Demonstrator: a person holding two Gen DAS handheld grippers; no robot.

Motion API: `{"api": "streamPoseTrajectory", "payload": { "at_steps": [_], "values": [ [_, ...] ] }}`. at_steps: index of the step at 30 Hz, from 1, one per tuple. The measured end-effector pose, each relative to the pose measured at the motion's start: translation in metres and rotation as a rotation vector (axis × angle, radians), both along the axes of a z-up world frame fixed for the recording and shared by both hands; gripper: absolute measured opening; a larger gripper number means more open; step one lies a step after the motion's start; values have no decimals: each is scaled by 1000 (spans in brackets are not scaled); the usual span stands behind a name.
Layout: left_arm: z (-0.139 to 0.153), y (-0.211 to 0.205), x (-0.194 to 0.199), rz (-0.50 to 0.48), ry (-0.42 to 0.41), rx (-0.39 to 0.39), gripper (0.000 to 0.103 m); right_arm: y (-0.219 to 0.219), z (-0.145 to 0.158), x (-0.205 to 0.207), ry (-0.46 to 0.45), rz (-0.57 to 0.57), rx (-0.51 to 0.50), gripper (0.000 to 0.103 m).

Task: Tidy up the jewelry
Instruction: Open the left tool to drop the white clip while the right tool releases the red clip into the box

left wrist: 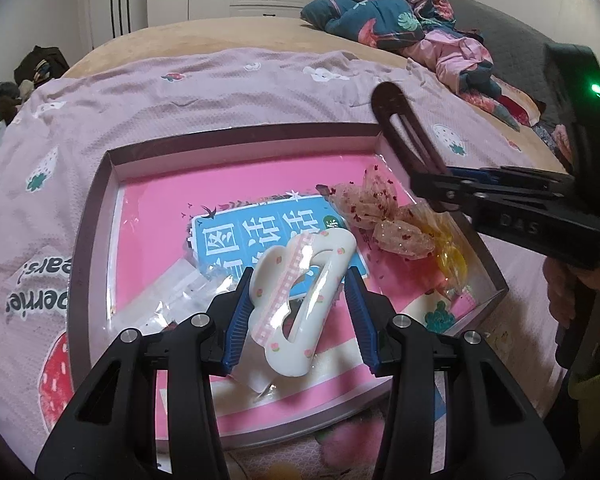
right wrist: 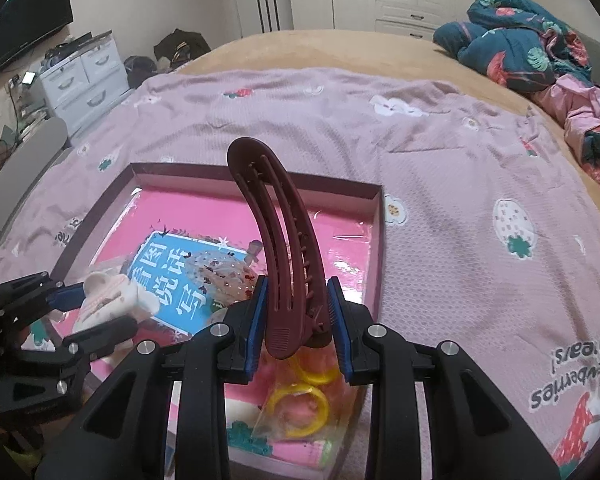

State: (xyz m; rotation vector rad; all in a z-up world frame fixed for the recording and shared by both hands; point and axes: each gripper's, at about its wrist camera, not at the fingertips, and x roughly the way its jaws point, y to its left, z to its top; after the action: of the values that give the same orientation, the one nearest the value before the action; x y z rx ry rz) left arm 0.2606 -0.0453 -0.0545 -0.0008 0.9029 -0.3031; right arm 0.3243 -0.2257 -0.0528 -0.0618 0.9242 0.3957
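Pink blanket reads "berries"; right gripper marked "DAS".

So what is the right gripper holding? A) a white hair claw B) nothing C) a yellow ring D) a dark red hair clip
D: the right gripper has its blue pads closed on the base of the long dark red hair clip, which sticks up over the pink-lined box.

White hair claw in left gripper above tray
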Motion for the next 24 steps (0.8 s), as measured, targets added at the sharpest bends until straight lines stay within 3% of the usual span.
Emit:
{"api": "streamPoseTrajectory", "payload": {
  "at_steps": [6,13,16,24],
  "values": [
    [-3,-1,3,0,9,5,37,4,-6,8,40,3,20,28],
    [-7,-3,2,-10,17,16,37,-3,-2,-6,7,-5,31,29],
    [-7,-4,2,-12,18,19,37,-16,2,-16,-6,-33,69,34],
    [-1,-4,-1,-6,8,20,49,-44,28,-49,-88,-96,136,50]
  ]
}}
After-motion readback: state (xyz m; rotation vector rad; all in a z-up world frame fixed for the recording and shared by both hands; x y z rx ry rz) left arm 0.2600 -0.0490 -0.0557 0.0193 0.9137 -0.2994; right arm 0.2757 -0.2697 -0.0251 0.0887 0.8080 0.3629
